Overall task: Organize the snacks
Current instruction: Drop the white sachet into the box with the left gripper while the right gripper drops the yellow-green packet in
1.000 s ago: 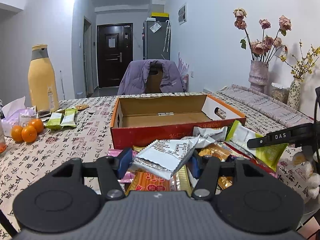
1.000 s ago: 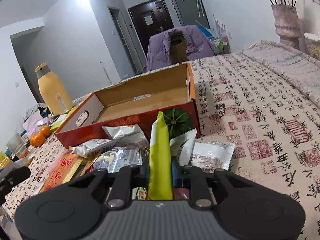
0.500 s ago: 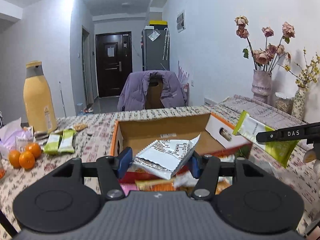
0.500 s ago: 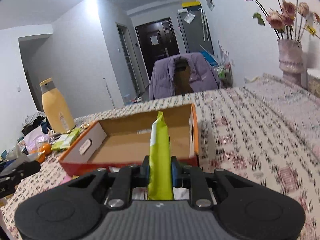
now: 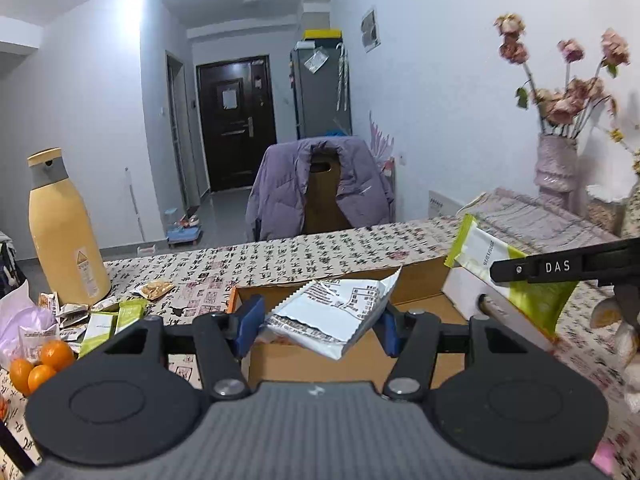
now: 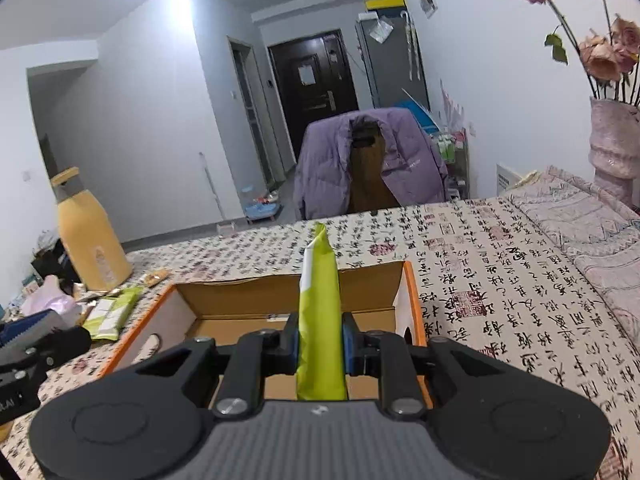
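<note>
My left gripper (image 5: 320, 330) is shut on a white printed snack packet (image 5: 336, 314), held flat above the open cardboard box (image 5: 420, 284). My right gripper (image 6: 320, 344) is shut on a green-and-white snack packet (image 6: 320, 308) that stands on edge between its blue pads, also over the box (image 6: 248, 300). In the left wrist view the same green packet (image 5: 480, 254) shows at the right, over the box's right end, clamped by the right gripper's black finger (image 5: 560, 268). The box's inside shows bare brown cardboard.
A tall yellow bottle (image 5: 64, 232) stands at the left. Near it lie green packets (image 5: 116, 320), wrappers and oranges (image 5: 36, 364). A chair with a purple jacket (image 5: 320, 188) is beyond the table. A vase of dried flowers (image 5: 556, 164) stands at the right.
Both grippers rose and moved forward from the snack pile to above the box, each carrying its packet. The pile in front of the box has dropped out of view.
</note>
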A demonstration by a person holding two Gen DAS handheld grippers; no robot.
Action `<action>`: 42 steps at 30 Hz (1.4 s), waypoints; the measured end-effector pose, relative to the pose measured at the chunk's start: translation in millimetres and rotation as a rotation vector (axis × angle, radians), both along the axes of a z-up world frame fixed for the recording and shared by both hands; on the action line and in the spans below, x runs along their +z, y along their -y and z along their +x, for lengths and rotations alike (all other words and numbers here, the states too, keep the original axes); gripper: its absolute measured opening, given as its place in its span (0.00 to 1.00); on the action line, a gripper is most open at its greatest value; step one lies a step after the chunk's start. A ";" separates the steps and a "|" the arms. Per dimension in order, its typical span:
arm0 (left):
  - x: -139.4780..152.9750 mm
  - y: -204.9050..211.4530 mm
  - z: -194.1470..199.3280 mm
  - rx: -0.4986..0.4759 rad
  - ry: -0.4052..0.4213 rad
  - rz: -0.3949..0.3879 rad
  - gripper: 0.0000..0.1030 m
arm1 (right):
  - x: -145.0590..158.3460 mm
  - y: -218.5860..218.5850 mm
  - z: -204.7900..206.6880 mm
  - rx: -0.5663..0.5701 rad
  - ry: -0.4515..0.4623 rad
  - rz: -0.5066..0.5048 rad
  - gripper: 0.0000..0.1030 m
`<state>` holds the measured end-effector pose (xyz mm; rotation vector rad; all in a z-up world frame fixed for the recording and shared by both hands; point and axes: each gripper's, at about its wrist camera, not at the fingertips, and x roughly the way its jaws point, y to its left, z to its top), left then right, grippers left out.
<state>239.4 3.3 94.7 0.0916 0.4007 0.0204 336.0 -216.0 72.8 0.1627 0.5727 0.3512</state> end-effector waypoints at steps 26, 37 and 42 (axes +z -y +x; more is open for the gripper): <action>-63.1 -13.0 86.6 0.063 -0.230 0.084 0.96 | -56.6 -24.6 51.4 0.014 -0.147 -0.098 0.71; -37.3 -24.4 36.0 0.070 -0.116 -0.037 1.00 | -28.1 -6.5 1.5 0.005 -0.025 -0.058 1.00; -26.5 -27.0 -0.9 0.062 -0.047 -0.066 1.00 | -17.3 2.1 -30.6 0.002 0.033 -0.043 1.00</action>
